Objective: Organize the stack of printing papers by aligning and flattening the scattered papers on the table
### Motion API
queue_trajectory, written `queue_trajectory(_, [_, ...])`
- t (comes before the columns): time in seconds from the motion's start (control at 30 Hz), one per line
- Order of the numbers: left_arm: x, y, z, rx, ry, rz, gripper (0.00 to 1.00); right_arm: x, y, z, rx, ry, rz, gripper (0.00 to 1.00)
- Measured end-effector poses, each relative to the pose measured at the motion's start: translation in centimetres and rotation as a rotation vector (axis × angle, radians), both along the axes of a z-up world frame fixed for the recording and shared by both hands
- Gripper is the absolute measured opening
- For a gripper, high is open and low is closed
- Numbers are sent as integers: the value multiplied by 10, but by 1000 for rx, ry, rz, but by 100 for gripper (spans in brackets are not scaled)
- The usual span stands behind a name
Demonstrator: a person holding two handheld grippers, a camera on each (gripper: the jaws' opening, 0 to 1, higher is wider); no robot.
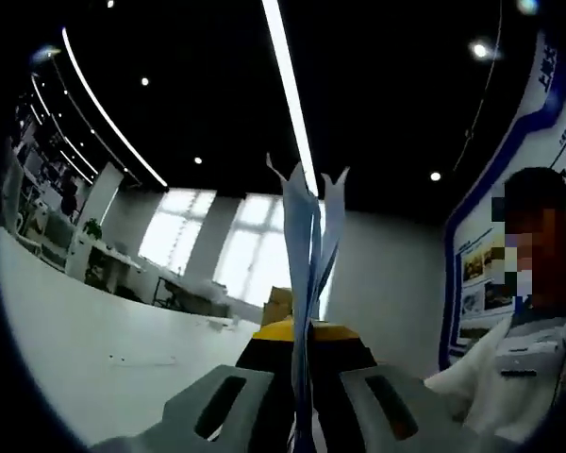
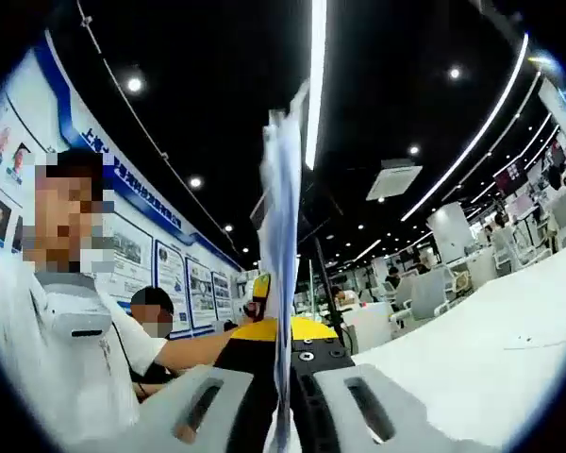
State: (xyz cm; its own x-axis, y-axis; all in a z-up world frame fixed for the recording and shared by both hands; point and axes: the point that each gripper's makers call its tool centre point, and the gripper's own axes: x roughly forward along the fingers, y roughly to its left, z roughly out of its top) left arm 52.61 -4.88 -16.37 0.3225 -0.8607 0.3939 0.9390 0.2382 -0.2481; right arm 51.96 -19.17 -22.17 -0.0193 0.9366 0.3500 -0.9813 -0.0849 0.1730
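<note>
A thin stack of white printing papers [image 1: 307, 255] stands edge-on in the left gripper view, rising from between the jaws toward the ceiling, its top corners splayed and curled. My left gripper [image 1: 302, 392] is shut on its lower edge. In the right gripper view the same kind of paper stack [image 2: 281, 245] also stands edge-on and upright, and my right gripper [image 2: 288, 392] is shut on its bottom edge. A yellow and black block [image 1: 302, 335] sits just past the jaws against the paper in each view. Both views tilt up at the ceiling.
The white table [image 1: 94, 349] lies low at the left of the left gripper view and at the right of the right gripper view [image 2: 491, 349]. A person in a white shirt [image 2: 66, 368] is close by. Another person [image 2: 156, 316] sits further back.
</note>
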Motion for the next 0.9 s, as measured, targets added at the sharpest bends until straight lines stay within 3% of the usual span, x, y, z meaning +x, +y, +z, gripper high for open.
queue_trajectory(0.1, [23,7,-51,175,-35,183,14,16,-3,-30,-125,-28,-183,0])
queue_trajectory(0.17, [36,12,-83,284,-58,306,13,24,-5,-52,-194,-26,-292,0])
queue_trajectory(0.23, [41,9,-101,340,-95,369,6,32,-3,-72,-244,4,-363,0])
queue_trajectory(0.27, [44,7,-107,347,-87,419,6,38,-4,-79,-273,-33,-425,0])
queue_trajectory(0.33, [32,-7,-111,364,-184,385,6,40,-4,-85,-304,-154,-504,0])
queue_trajectory(0.37, [31,-10,-114,366,-173,392,6,38,-5,-88,-319,-177,-520,0])
queue_trajectory(0.43, [24,-12,-114,372,-224,374,7,29,-7,-81,-237,-122,-473,0])
queue_trajectory(0.47, [24,-5,-116,360,-223,374,7,28,-12,-81,-211,-106,-463,0])
queue_trajectory(0.57, [28,4,-129,339,-117,339,13,28,-25,-96,-199,9,-426,0])
queue_trajectory(0.63, [28,3,-134,359,-136,353,9,34,-27,-108,-211,38,-478,3])
queue_trajectory(0.67, [28,1,-137,377,-164,363,7,32,-26,-110,-213,20,-469,0])
queue_trajectory(0.7, [27,-2,-136,362,-165,363,6,29,-25,-108,-199,-11,-462,0])
queue_trajectory(0.77, [30,-3,-132,363,-142,378,6,34,-26,-105,-210,-3,-497,0])
queue_trajectory(0.83, [31,-4,-120,357,-174,398,6,36,-25,-92,-209,-59,-534,0])
queue_trajectory(0.9, [26,-7,-110,350,-191,413,6,34,-26,-77,-186,-54,-540,0])
